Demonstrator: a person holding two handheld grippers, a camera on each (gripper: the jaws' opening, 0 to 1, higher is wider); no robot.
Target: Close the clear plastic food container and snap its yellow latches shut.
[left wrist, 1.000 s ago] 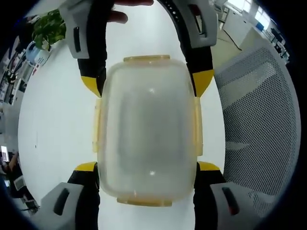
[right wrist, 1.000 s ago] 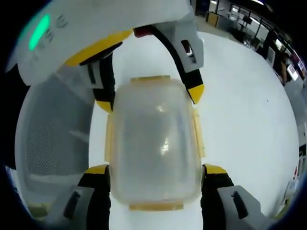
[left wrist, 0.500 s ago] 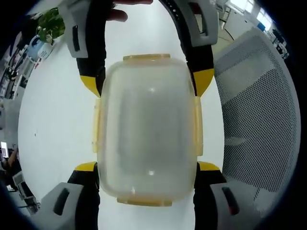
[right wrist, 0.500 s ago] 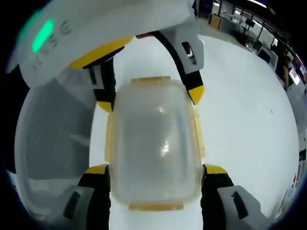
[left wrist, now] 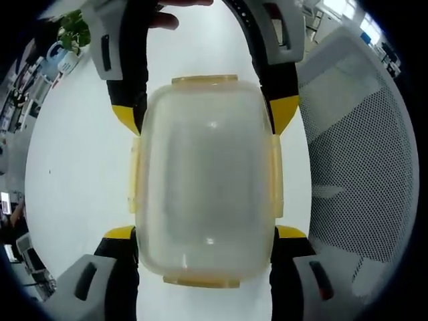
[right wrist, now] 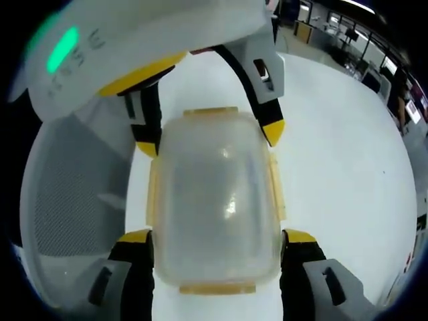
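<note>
container unmoved between both grippers since a second ago; left gripper and right gripper clenched on it; latches at 3, 9 o'clock look flat, likely snapped.

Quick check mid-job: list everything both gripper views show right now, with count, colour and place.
Food container: one, clear plastic with the lid on, held between both tongs above the table.
Latches: four, yellow, one on each side of the container; whether they are snapped shut cannot be told.
Table: one, white, beneath the container.
Mesh chair: one, grey-white, beside the table.
Potted plant: one, green, far table edge in the left gripper view.
Office background: dark desks and screens, far off.
Left tongs: black with yellow tips, jaws on either side of the container's near end.
Right tongs: same colours, gripping the opposite end.
Person's fingers: on the right tongs' handle.
</note>
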